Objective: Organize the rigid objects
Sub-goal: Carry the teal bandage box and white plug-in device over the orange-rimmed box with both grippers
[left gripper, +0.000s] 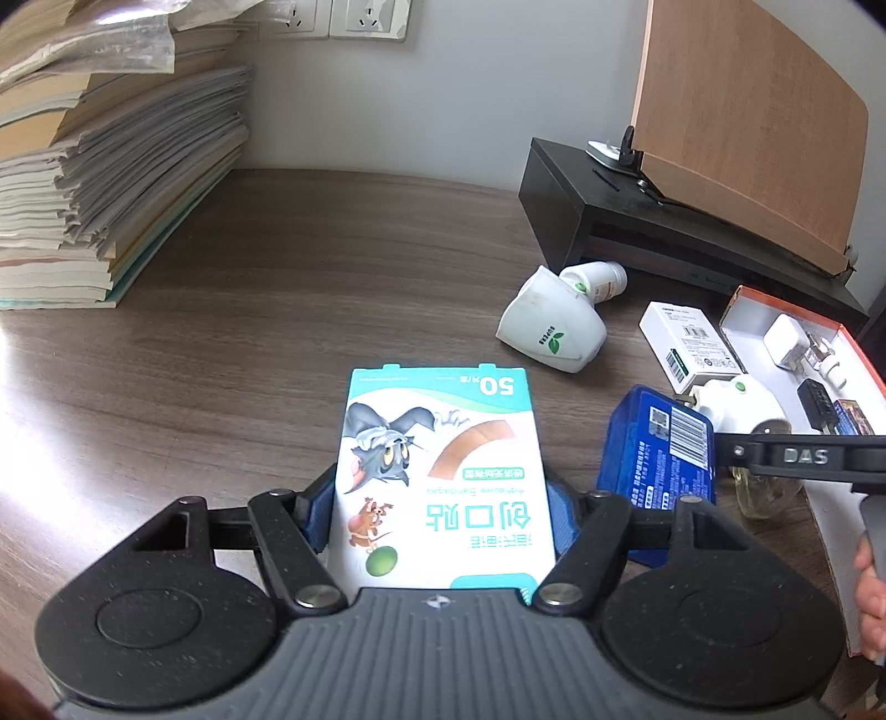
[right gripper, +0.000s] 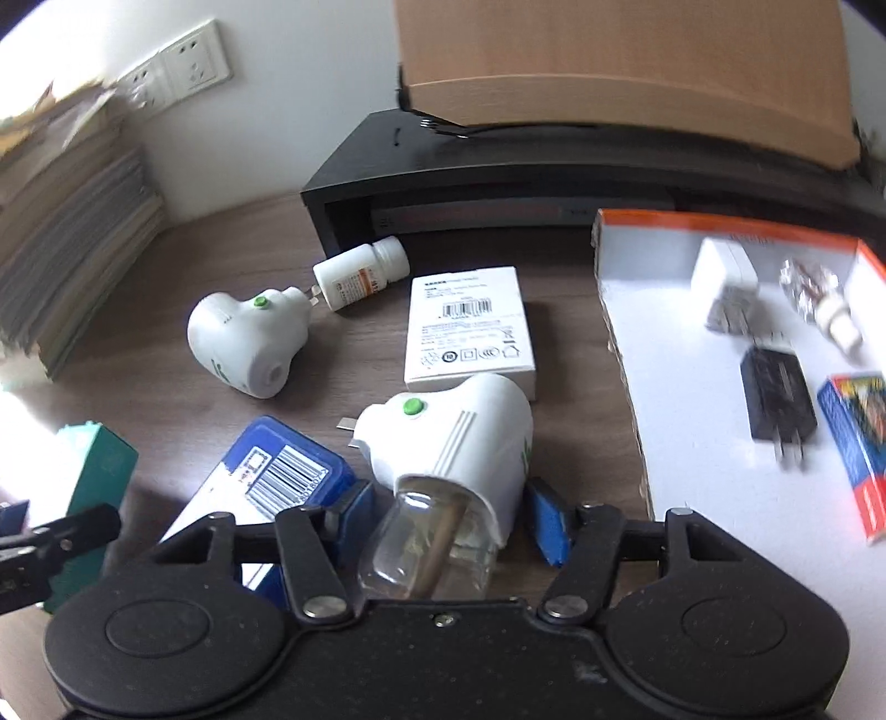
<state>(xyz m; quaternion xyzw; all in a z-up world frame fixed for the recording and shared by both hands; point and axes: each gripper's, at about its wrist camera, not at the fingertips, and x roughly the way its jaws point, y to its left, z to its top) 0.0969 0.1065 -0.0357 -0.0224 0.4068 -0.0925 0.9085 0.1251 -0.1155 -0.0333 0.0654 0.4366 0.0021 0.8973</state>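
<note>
My left gripper [left gripper: 443,498] is shut on a teal-and-white plaster box [left gripper: 443,476] with a cartoon cat, held above the wooden desk. My right gripper [right gripper: 451,509] has its blue pads on either side of a white plug-in mosquito repeller [right gripper: 459,437] with a green button and clear bottle; the pads stand a little apart from it. A second white repeller [right gripper: 249,343], a small pill bottle [right gripper: 360,274], a white carton [right gripper: 470,332] and a blue box [right gripper: 277,476] lie on the desk. An orange-rimmed tray [right gripper: 626,360] holds chargers.
A tall paper stack [left gripper: 111,183] stands at the back left. A black monitor riser [left gripper: 637,216] with a brown board on it runs along the back right. Wall sockets [left gripper: 332,16] are behind. The tray also shows in the left wrist view [left gripper: 841,387].
</note>
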